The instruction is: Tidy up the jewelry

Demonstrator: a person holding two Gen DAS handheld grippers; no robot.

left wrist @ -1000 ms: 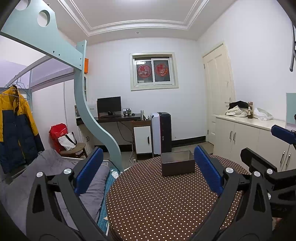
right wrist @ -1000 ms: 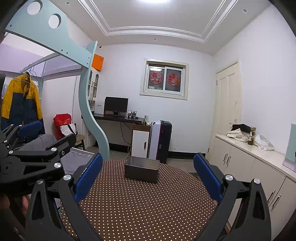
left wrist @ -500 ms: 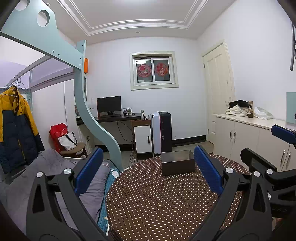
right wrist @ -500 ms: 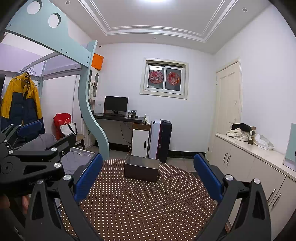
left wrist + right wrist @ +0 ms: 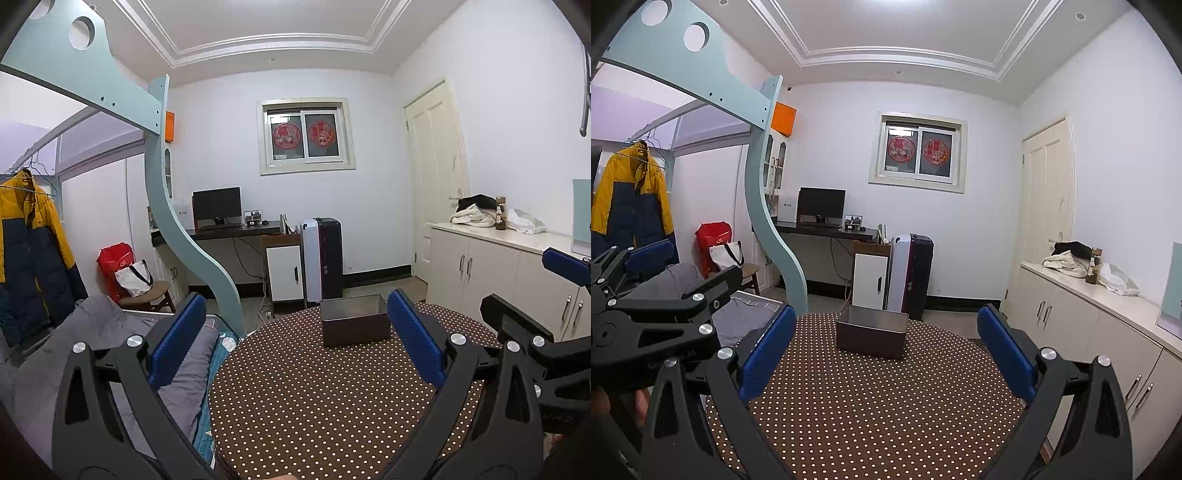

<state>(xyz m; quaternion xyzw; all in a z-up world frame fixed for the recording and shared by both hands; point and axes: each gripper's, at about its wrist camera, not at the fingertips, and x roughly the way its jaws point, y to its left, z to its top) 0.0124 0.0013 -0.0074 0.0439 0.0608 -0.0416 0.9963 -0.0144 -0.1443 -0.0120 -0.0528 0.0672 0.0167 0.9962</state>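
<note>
Hand-held gripper [image 5: 886,354] facing box's [image 5: 871,334] long side

A dark brown box [image 5: 354,323] sits on a brown, white-dotted tablecloth [image 5: 314,398]; blue pads [image 5: 413,339] line each tool.

Bedroom clutter around the desk [image 5: 236,230]

Monitor [image 5: 217,204] on desk, window [image 5: 306,136] above it. Suitcase [image 5: 322,258] and white cabinet [image 5: 283,273] just right of desk; red bag [image 5: 115,258], chair [image 5: 147,295] and yellow jacket [image 5: 29,236] left. Door [image 5: 436,173] and counter [image 5: 506,236] far right.
</note>
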